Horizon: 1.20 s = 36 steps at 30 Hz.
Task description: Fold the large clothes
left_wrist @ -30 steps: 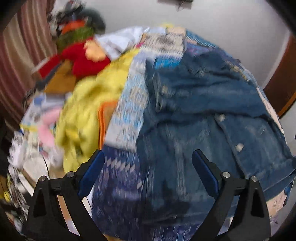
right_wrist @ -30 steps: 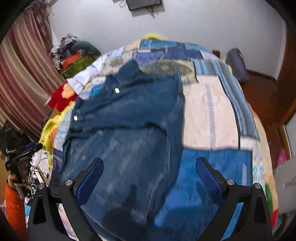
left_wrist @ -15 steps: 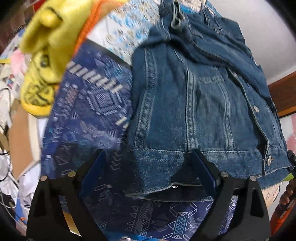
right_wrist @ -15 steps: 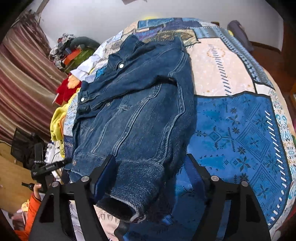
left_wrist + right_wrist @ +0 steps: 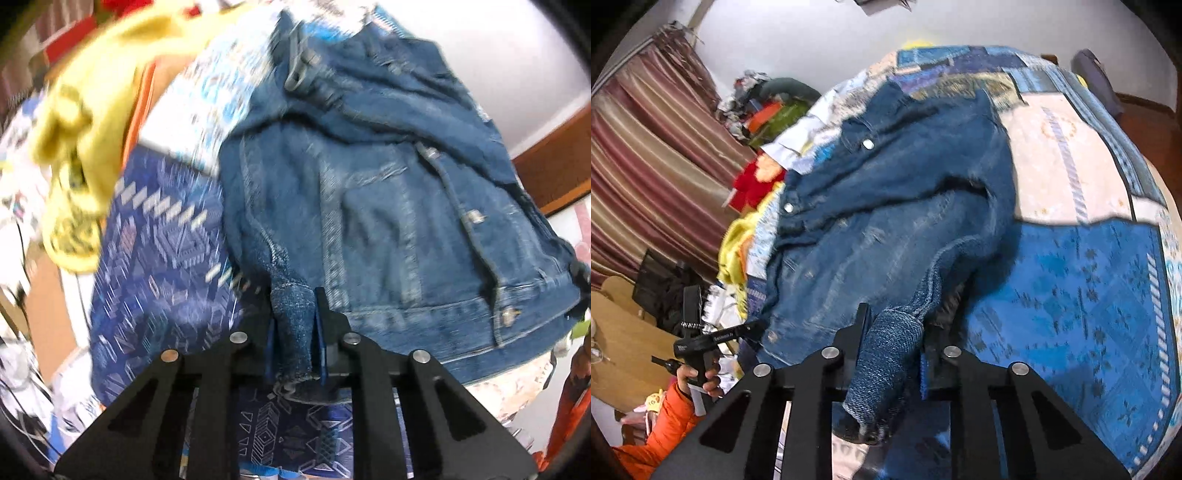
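Note:
A blue denim jacket (image 5: 388, 206) lies spread on a patchwork bedspread (image 5: 159, 251), front up, a sleeve folded across its chest. My left gripper (image 5: 293, 325) is shut on the jacket's hem at its left bottom corner. In the right wrist view the jacket (image 5: 886, 221) lies to the left of centre, and my right gripper (image 5: 892, 347) is shut on a bunched fold of its hem at the right bottom corner. The left gripper (image 5: 701, 339) shows in the right wrist view, held by a hand in an orange sleeve.
A yellow garment (image 5: 77, 147) lies left of the jacket at the bed's edge. Red, green and orange clothes (image 5: 761, 147) are piled by a striped curtain (image 5: 646, 155). The blue bedspread (image 5: 1089, 295) spreads right of the jacket. A wooden door frame (image 5: 554, 173) stands at the right.
Both grippers were open above the jacket's hem. They have come down to the bottom corners and shut on the denim, which now bunches between the fingers.

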Each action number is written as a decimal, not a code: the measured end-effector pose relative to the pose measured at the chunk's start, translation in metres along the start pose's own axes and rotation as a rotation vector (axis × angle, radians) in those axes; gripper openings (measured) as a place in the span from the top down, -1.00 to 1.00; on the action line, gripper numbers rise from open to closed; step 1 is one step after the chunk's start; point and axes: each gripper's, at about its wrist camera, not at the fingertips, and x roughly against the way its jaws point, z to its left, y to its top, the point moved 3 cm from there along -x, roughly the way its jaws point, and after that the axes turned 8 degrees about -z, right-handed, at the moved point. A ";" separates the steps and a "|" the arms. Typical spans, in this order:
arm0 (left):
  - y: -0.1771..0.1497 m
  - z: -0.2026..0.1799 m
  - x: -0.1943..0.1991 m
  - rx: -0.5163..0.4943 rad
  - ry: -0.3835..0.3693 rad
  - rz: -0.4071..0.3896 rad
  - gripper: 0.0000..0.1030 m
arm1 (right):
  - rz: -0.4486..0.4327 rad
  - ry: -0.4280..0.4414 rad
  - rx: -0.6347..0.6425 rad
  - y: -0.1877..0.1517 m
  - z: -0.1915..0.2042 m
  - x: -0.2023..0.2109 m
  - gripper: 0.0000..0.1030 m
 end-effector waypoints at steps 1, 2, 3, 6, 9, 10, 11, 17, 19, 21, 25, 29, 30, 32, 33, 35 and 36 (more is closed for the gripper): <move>0.005 -0.003 0.006 -0.009 -0.005 -0.020 0.68 | -0.009 0.003 0.015 0.004 0.003 0.000 0.68; 0.013 -0.007 0.013 -0.018 -0.013 -0.044 0.68 | -0.024 0.005 0.036 0.010 0.007 0.001 0.68; 0.024 -0.014 0.023 -0.029 -0.025 -0.080 0.68 | -0.035 0.008 0.051 0.016 0.011 0.001 0.69; 0.053 -0.026 0.046 -0.059 -0.055 -0.175 0.69 | -0.070 0.018 0.090 0.035 0.021 0.000 0.70; 0.087 -0.037 0.064 -0.093 -0.071 -0.270 0.69 | -0.119 0.015 0.114 0.061 0.026 -0.001 0.72; 0.101 -0.041 0.067 -0.095 -0.071 -0.294 0.69 | -0.137 0.009 0.117 0.071 0.026 -0.002 0.72; 0.111 -0.043 0.069 -0.095 -0.073 -0.309 0.69 | -0.150 0.007 0.119 0.078 0.026 -0.002 0.72; 0.183 -0.044 0.063 -0.073 -0.052 -0.396 0.70 | -0.250 -0.041 0.124 0.146 0.016 -0.013 0.74; 0.204 -0.038 0.055 -0.029 -0.055 -0.403 0.70 | -0.268 -0.058 0.122 0.166 0.011 -0.022 0.74; 0.227 -0.029 0.041 0.015 -0.043 -0.403 0.70 | -0.278 -0.081 0.115 0.188 0.004 -0.038 0.74; 0.260 -0.013 0.007 0.085 -0.022 -0.378 0.70 | -0.267 -0.124 0.099 0.218 -0.010 -0.081 0.74; 0.283 -0.003 -0.039 0.107 0.031 -0.342 0.70 | -0.233 -0.152 0.069 0.239 -0.028 -0.134 0.74; 0.286 0.000 -0.051 0.110 0.045 -0.331 0.70 | -0.222 -0.157 0.062 0.242 -0.032 -0.145 0.74; 0.292 0.006 -0.080 0.127 0.069 -0.293 0.69 | -0.191 -0.162 0.034 0.246 -0.043 -0.171 0.74; 0.293 0.008 -0.090 0.128 0.078 -0.281 0.69 | -0.175 -0.163 0.026 0.247 -0.048 -0.182 0.74; 0.293 0.012 -0.114 0.121 0.106 -0.248 0.68 | -0.142 -0.175 0.021 0.246 -0.059 -0.202 0.74; 0.292 0.014 -0.125 0.117 0.120 -0.232 0.68 | -0.122 -0.182 0.025 0.244 -0.065 -0.212 0.73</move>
